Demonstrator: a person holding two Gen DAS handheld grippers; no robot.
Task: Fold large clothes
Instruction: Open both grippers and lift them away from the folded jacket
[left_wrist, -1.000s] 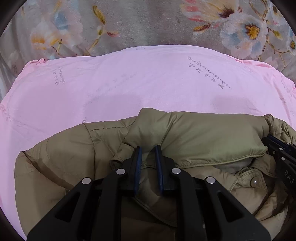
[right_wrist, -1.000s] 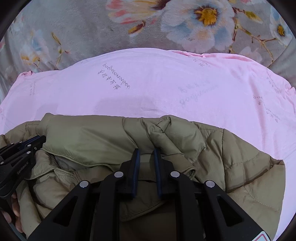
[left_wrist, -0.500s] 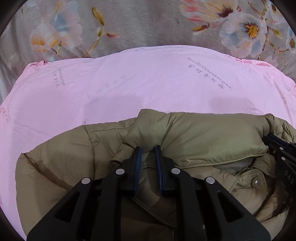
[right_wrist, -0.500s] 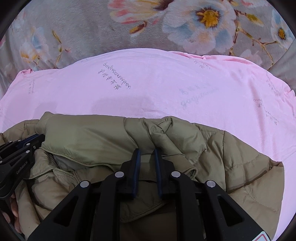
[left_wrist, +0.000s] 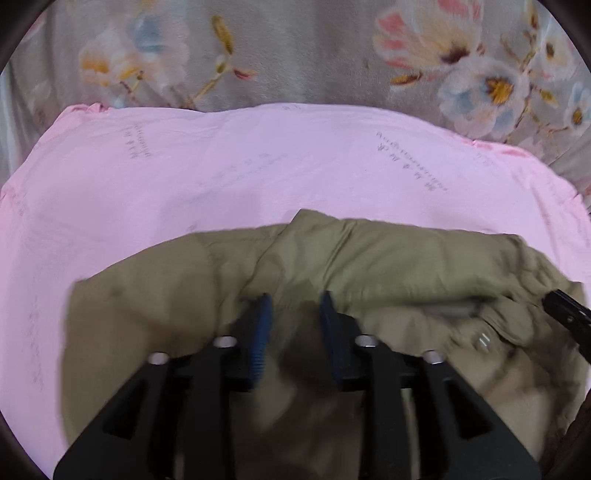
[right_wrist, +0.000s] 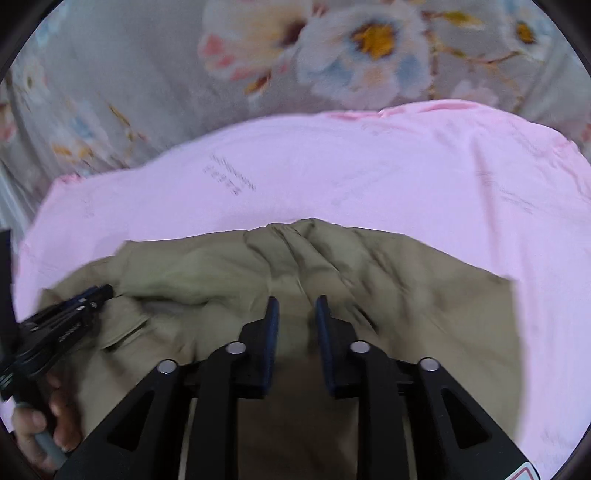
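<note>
An olive quilted jacket (left_wrist: 388, 258) lies bunched on a pink sheet (left_wrist: 221, 177); it also shows in the right wrist view (right_wrist: 406, 273). My left gripper (left_wrist: 295, 306) has its jaws slightly apart just above the jacket's folded edge, with fabric lying loose under them. My right gripper (right_wrist: 295, 306) stands the same way over the jacket's other side. Each gripper shows at the edge of the other's view: the right one (left_wrist: 565, 310), the left one (right_wrist: 66, 314). Both views are motion-blurred.
The pink sheet (right_wrist: 369, 177) lies over a grey floral blanket (left_wrist: 295, 55) that fills the far side, also seen in the right wrist view (right_wrist: 147, 74). A hand (right_wrist: 40, 424) holds the left gripper's handle at lower left.
Both grippers' jaws have parted and let go of the jacket fabric they pinched. Both have drawn back and up; the jacket has settled flatter on the sheet.
</note>
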